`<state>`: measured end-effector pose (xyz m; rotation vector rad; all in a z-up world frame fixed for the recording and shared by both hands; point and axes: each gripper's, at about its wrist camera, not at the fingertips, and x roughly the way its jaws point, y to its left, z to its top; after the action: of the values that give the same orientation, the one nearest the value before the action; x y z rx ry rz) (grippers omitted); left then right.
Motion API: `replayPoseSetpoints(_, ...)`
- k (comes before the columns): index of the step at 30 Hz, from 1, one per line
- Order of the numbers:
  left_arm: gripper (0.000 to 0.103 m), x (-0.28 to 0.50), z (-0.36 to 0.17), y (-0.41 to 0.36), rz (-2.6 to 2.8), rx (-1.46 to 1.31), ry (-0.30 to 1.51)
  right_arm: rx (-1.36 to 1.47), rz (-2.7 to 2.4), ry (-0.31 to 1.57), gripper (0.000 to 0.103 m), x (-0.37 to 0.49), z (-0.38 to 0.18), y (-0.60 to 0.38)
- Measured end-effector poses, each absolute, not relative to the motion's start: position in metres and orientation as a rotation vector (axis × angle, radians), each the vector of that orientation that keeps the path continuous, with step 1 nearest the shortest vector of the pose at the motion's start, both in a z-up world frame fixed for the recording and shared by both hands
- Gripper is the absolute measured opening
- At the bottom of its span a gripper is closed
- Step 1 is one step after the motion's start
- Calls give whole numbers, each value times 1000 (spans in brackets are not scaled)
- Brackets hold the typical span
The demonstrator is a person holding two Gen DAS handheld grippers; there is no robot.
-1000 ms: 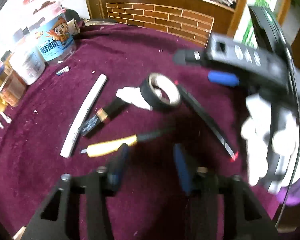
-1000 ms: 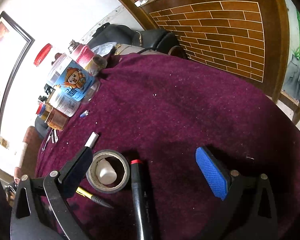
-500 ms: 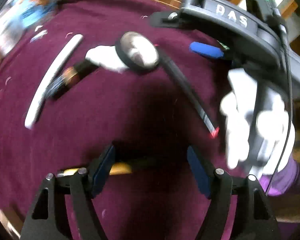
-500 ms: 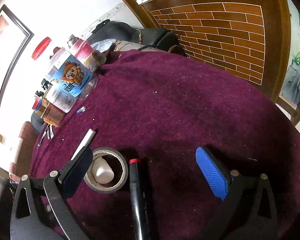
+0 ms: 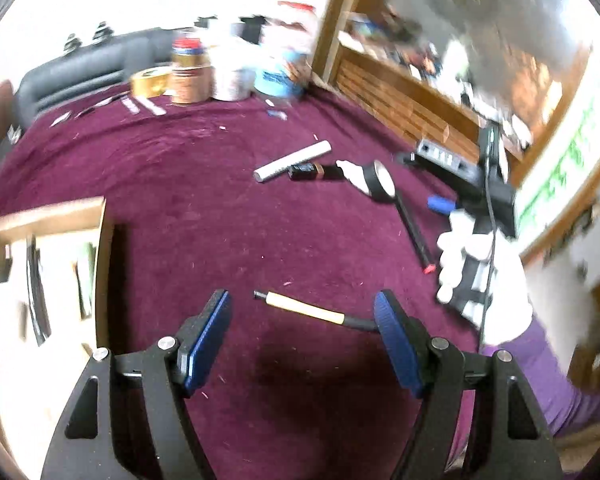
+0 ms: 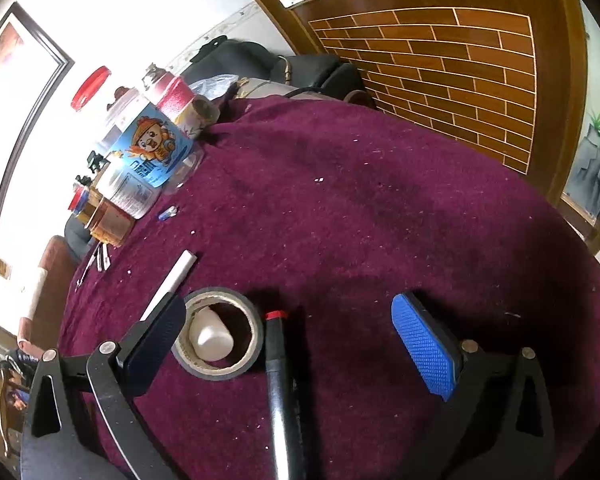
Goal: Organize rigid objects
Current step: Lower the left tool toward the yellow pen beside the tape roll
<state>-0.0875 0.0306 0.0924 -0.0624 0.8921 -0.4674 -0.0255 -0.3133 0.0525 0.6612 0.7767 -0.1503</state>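
Observation:
My left gripper (image 5: 304, 312) is open, its blue pads on either side of a yellow-and-black pen (image 5: 312, 310) lying on the maroon cloth. Farther off lie a white stick (image 5: 292, 160), a black-and-copper tube (image 5: 312, 171), a white cap (image 5: 354, 172), a black tape roll (image 5: 382, 182) and a black red-tipped marker (image 5: 414, 236). My right gripper (image 6: 288, 320) is open and empty, low over the marker (image 6: 280, 380), with the tape roll (image 6: 220, 336) and white cap (image 6: 211, 336) by its left finger. It also shows in the left wrist view (image 5: 460, 168).
A wooden box (image 5: 100, 264) with items inside sits at the left. Jars and a labelled plastic bottle (image 6: 148, 156) stand at the table's far edge with a gold tape roll (image 5: 150, 82). A brick-pattern wooden counter (image 6: 440, 72) stands behind the table.
My left gripper has swung left and tilted up, now showing the wooden box and far jars, with the yellow pen between its pads. The right gripper has barely moved.

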Motion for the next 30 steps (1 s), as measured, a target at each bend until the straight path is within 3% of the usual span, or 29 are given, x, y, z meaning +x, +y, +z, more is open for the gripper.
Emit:
replayPoseSetpoints(11,67,-38,35,9,-376,-280,1108,482,-229,698,103,-32,70,-297)
replayPoseSetpoints(17,65,-27,30,-33,-315,-130,1066,571,-202,770,103,-25,54,-310)
replayPoseSetpoints(19,47,-23,29,-45,-318,-47,1037,608,-199,769,103,-27,52,-315)
replayPoseSetpoints(20,27,-23,28,-46,-333,-25,1031,614,-197,768,103,-27,52,-316)
replayPoseSetpoints(21,18,-22,28,-46,-355,-10,1033,619,-195,766,103,-28,52,-316)
replayPoseSetpoints(22,16,-23,28,-44,-371,-5,1036,621,-193,767,103,-28,52,-316)
replayPoseSetpoints(28,15,-23,28,-42,-325,20,1028,629,-185,761,103,-28,51,-315)
replayPoseSetpoints(29,18,-23,27,-46,-309,35,1022,628,-184,761,103,-28,51,-315)
replayPoseSetpoints(30,28,-22,26,-50,-308,48,1011,628,-183,760,103,-28,51,-315)
